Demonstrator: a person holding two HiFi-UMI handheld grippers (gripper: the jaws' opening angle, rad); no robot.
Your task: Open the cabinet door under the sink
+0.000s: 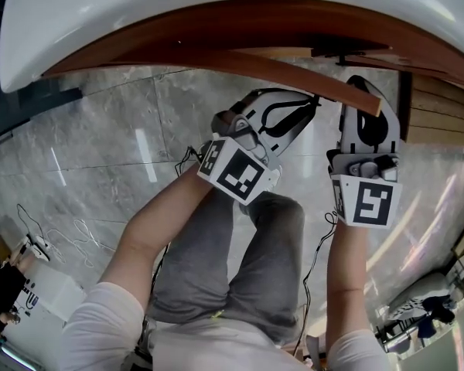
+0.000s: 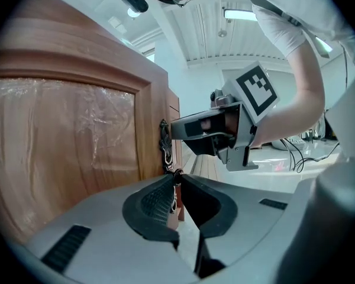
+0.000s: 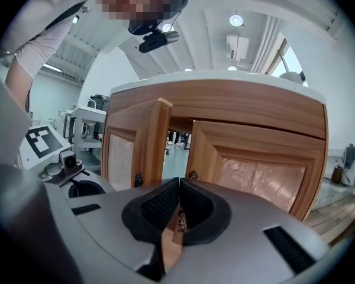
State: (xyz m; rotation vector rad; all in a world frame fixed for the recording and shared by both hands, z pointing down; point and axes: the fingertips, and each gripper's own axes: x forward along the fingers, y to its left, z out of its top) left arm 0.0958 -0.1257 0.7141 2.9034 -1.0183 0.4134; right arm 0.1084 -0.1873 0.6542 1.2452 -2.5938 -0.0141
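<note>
1. The white sink point(image 1: 139, 6) sits on top of a wooden cabinet point(image 3: 225, 108), and the person stands in front of it in grey trousers point(image 1: 240, 269) on a grey marbled floor point(image 1: 100, 145)
2. The cabinet has two doors under the sink, a left door point(image 2: 65, 141) and a right door point(image 3: 266, 176); each panel is covered with clear plastic film point(image 2: 77, 129)
3. The left door is swung out from the cabinet front, so its free edge faces the right gripper view and an open gap shows between the two doors
4. The left hand-held gripper point(image 2: 177, 179) has its jaws narrowed to a pinch on the left handle point(image 2: 164, 147), a dark ornate metal pull at that door's free edge
5. The right hand-held gripper point(image 3: 178, 185) is just beside the left one, its jaws likewise pressed together on the right handle point(image 3: 181, 220), a dark patterned pull on a wooden door edge that appears to belong to the right door
6. Both hand-held grippers point at the cabinet front, tilted slightly downward
</note>
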